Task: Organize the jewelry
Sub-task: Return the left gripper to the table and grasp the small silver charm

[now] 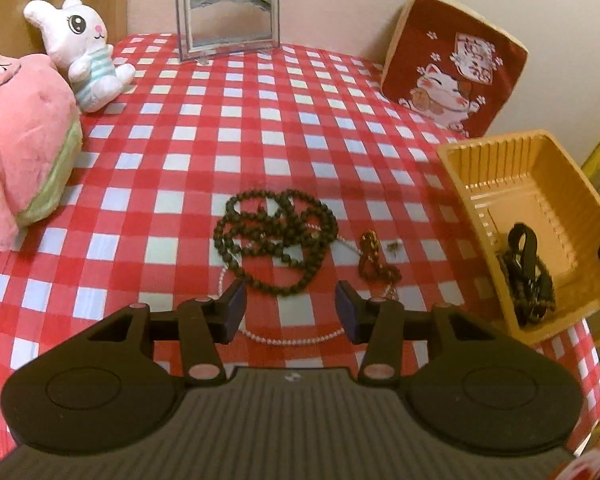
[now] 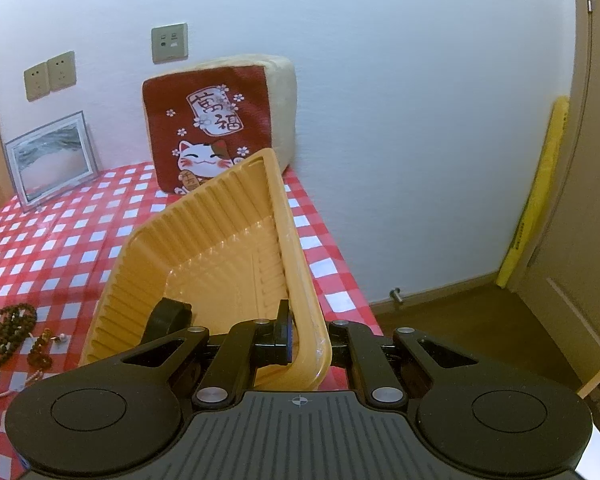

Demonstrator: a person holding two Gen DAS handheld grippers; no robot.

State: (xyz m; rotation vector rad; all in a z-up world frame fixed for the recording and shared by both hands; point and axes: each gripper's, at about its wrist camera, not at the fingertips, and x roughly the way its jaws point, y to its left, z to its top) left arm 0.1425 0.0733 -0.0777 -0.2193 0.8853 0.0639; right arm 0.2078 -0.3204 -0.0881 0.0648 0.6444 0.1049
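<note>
Left claw: fingers parted, tilted downward, nothing between pads, no contact visible. Right claw: fingers closed tight, clamped on thin wall; right pad hidden behind it, so contact there presumably matching. Pitched gently downward.

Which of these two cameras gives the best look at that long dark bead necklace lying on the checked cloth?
The left wrist view: the dark brown bead necklace lies coiled mid-frame, just ahead of the open left gripper. The right wrist view catches it only small at the left edge.
</note>
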